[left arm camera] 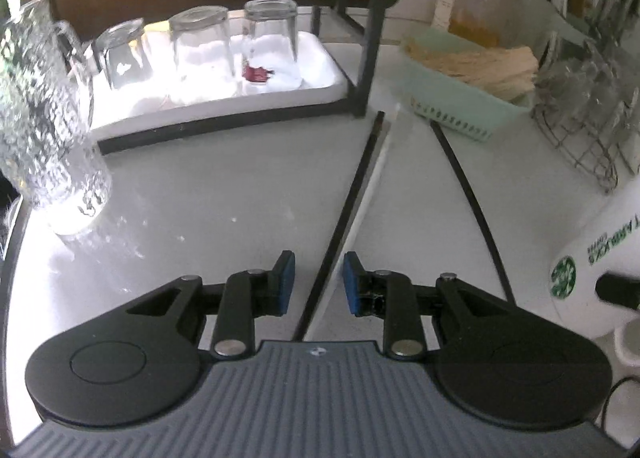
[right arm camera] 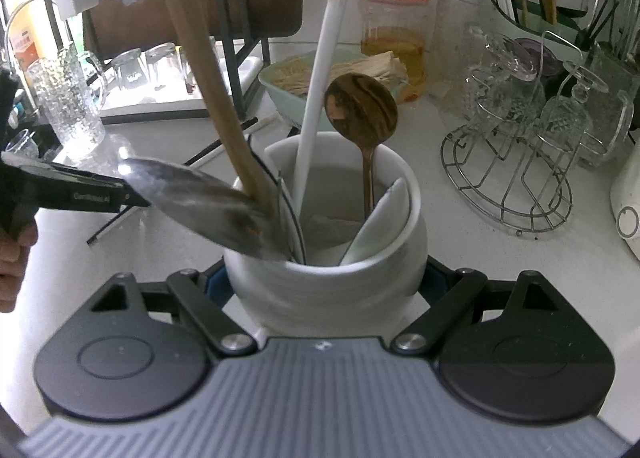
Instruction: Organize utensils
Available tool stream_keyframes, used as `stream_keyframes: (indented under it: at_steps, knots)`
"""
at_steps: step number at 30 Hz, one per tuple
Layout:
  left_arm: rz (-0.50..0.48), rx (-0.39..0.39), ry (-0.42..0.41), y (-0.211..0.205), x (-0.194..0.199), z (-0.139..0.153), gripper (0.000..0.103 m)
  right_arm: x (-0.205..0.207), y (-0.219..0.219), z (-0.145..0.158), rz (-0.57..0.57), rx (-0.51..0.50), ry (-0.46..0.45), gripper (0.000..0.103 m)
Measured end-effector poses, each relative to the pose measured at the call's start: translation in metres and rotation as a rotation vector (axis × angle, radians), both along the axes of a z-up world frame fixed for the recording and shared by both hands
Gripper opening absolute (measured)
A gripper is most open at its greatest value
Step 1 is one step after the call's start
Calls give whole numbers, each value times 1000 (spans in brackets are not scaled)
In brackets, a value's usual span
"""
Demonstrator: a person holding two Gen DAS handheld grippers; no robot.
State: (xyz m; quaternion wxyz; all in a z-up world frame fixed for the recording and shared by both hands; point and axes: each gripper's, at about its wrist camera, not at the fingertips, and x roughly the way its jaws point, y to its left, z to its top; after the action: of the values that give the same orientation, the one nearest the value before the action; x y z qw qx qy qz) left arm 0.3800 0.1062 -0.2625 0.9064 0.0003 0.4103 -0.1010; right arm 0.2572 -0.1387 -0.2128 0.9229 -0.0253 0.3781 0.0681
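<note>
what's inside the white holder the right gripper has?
In the holder: a wooden handle, white handle, wooden spoon bowl-up, metal spoon leaning over the rim, and a white spoon. Their lower ends and the bottom are hidden by the wall.

Pale grey countertop (left arm camera: 208, 193), carried a textured clear glass mug (left arm camera: 44, 129) at left, black chopstick (left arm camera: 344, 213) touching a white chopstick (left arm camera: 378, 173), another black chopstick (left arm camera: 472, 205) apart to the right, mint-green plastic basket (left arm camera: 448, 105), round wire glass rack (right arm camera: 508, 181).
</note>
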Motion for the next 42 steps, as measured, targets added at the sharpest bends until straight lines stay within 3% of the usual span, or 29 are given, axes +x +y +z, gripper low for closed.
stream_keyframes:
  at_steps: [2,4,7,13,14,16,18,33,42]
  knots:
    - [8,-26,-18,3,-2,3,30,0,0,0,-3,1,0,91]
    - [30,-6,-41,6,-1,5,30,0,1,0,-5,0,-3,91]
    - [28,-26,-22,11,3,3,30,0,1,0,-10,1,-3,91]
    - [-39,53,-21,1,9,-1,30,0,1,0,-18,3,3,91]
    - [-48,48,-18,1,10,-1,27,1,2,1,-21,1,6,91]
    - [-44,53,-11,0,12,-1,12,2,3,1,-28,-1,7,91]
    - [-41,60,-6,-1,13,-1,7,2,4,1,-35,-1,10,91]
    - [-14,-9,75,5,-38,3,5,1,4,1,-37,-9,8,91]
    - [78,-120,144,21,-89,4,5,2,4,2,-34,-13,14,92]
